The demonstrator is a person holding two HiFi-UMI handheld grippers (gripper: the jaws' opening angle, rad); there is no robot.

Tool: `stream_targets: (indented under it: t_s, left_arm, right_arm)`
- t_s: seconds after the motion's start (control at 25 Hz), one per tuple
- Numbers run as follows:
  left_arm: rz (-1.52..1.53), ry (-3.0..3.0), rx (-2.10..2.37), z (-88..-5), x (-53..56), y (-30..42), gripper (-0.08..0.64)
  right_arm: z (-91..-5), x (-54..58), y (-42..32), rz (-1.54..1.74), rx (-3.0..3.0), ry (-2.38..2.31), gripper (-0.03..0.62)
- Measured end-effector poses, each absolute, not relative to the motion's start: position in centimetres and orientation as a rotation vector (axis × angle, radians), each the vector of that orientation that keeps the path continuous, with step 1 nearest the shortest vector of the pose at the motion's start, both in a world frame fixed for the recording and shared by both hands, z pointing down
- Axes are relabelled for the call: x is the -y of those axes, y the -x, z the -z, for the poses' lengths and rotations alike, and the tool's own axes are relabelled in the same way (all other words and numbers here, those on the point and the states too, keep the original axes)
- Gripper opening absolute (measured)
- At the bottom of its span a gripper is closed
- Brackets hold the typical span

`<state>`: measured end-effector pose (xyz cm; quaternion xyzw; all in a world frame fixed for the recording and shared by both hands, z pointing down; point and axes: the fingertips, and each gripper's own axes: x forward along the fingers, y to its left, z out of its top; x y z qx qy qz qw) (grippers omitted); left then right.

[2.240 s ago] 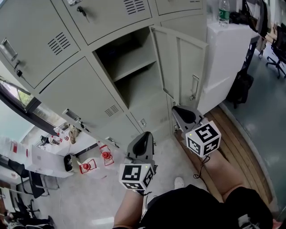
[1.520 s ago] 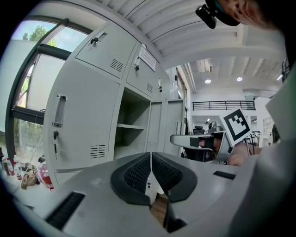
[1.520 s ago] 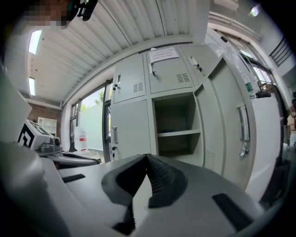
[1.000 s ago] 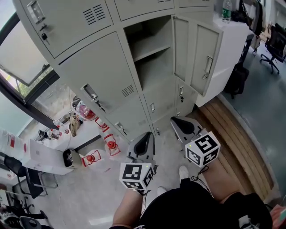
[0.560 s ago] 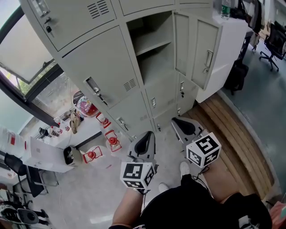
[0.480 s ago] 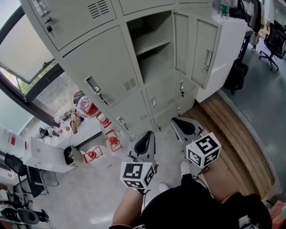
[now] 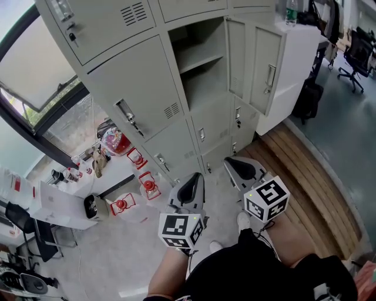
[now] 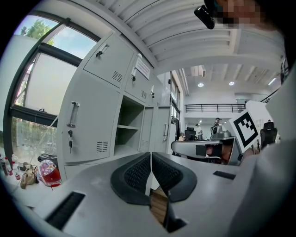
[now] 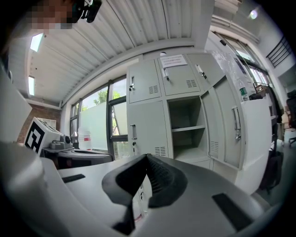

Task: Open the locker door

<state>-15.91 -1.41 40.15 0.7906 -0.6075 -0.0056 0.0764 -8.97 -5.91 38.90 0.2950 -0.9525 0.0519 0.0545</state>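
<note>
The grey locker (image 7: 200, 64) stands open, showing one bare shelf inside. Its door (image 7: 261, 70) is swung out to the right, with the handle (image 7: 270, 76) on its outer face. Both grippers hang low in front of me, well short of the lockers and touching nothing. My left gripper (image 7: 189, 187) is shut and empty, its pads meeting (image 8: 151, 155). My right gripper (image 7: 238, 166) is likewise shut with nothing in it (image 9: 147, 157). The right gripper view shows the open locker (image 9: 187, 129) and its door (image 9: 231, 125) straight ahead.
A closed locker with a handle and key (image 7: 126, 111) stands left of the open one. Red lanterns (image 7: 147, 185) and small clutter lie on the floor at the left. A white cabinet (image 7: 299, 64) with a bottle (image 7: 286, 12) stands right of the door, beside a wooden strip (image 7: 305, 176).
The lockers have drawn further away since the earliest frame, and the door has stayed swung out. Both grippers remain shut, side by side in front of me.
</note>
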Motion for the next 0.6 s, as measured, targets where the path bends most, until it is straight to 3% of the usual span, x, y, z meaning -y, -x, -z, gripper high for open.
stream_targets:
  t_s: [0.6]
  left_arm:
    - [0.033, -2.392, 1.812, -39.8, 0.2, 16.2, 0.023]
  right_arm:
    - [-38.4, 4.1, 9.3, -0.130, 2.892, -0.898, 0.054]
